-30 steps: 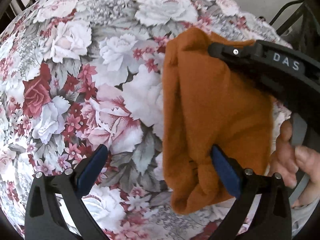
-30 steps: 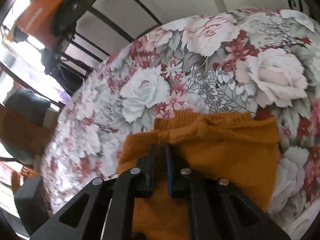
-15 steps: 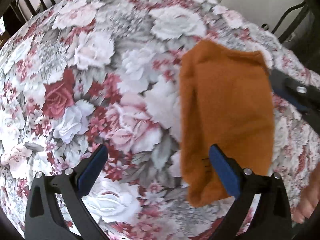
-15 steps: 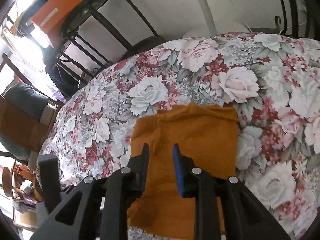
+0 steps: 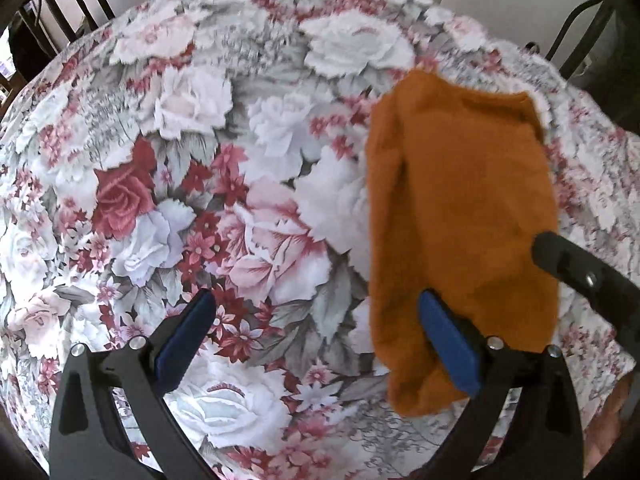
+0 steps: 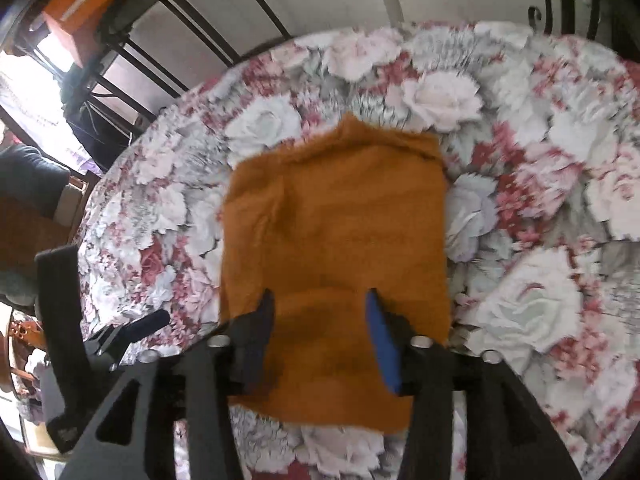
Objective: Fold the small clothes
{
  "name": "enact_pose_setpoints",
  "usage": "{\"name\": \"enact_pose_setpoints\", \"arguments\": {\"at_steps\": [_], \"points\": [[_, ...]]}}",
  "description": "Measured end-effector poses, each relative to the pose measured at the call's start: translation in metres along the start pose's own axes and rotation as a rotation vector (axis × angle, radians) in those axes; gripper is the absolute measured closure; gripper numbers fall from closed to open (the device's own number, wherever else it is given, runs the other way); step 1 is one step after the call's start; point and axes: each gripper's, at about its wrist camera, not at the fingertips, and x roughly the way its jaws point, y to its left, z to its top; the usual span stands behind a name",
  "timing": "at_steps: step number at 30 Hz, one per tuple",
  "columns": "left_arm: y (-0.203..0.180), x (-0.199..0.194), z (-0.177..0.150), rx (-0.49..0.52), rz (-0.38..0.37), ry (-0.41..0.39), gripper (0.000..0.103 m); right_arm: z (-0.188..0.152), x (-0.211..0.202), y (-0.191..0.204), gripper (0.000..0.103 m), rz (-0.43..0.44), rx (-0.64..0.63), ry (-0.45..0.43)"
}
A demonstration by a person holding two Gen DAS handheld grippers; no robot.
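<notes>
A small orange knit garment (image 5: 460, 220) lies folded flat on the floral tablecloth (image 5: 240, 200); it also shows in the right wrist view (image 6: 336, 232). My left gripper (image 5: 316, 340) is open and empty, above the cloth to the left of the garment, its right finger over the garment's near edge. My right gripper (image 6: 320, 324) is open and empty, hovering over the garment's near part. The right gripper's tip (image 5: 568, 260) shows at the garment's right side in the left wrist view.
The round table is covered by the floral tablecloth (image 6: 540, 200). Black metal chair backs (image 6: 180, 32) stand beyond the table's far edge. An orange box (image 6: 80, 0) sits on a stand at the back left. The left gripper (image 6: 132, 328) shows at the left.
My right gripper opened and let go of the garment, then drew back and up. The garment now lies flat. The left gripper pulled back a little, still open.
</notes>
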Motion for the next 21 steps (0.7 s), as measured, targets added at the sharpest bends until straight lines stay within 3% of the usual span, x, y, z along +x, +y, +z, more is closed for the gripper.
{"name": "enact_pose_setpoints", "arguments": {"at_steps": [5,12,15,19,21], "points": [[-0.009,-0.024,-0.003,0.016,-0.037,-0.042,0.005,-0.007,-0.039,-0.01,0.036,0.019,0.014,-0.045],[-0.031,-0.033,-0.013,0.066,-0.047,-0.051,0.005,-0.019,-0.069,-0.046,0.028,0.073,0.066,-0.122],[-0.033,-0.019,-0.004,0.052,-0.128,-0.009,0.005,-0.019,-0.063,-0.065,0.027,0.12,0.114,-0.135],[-0.033,0.012,0.011,0.019,-0.263,0.05,0.005,-0.012,-0.031,-0.09,0.027,0.212,0.219,-0.089],[-0.033,0.038,0.017,-0.002,-0.244,0.095,0.005,-0.005,-0.007,-0.098,0.027,0.247,0.267,-0.068]]}}
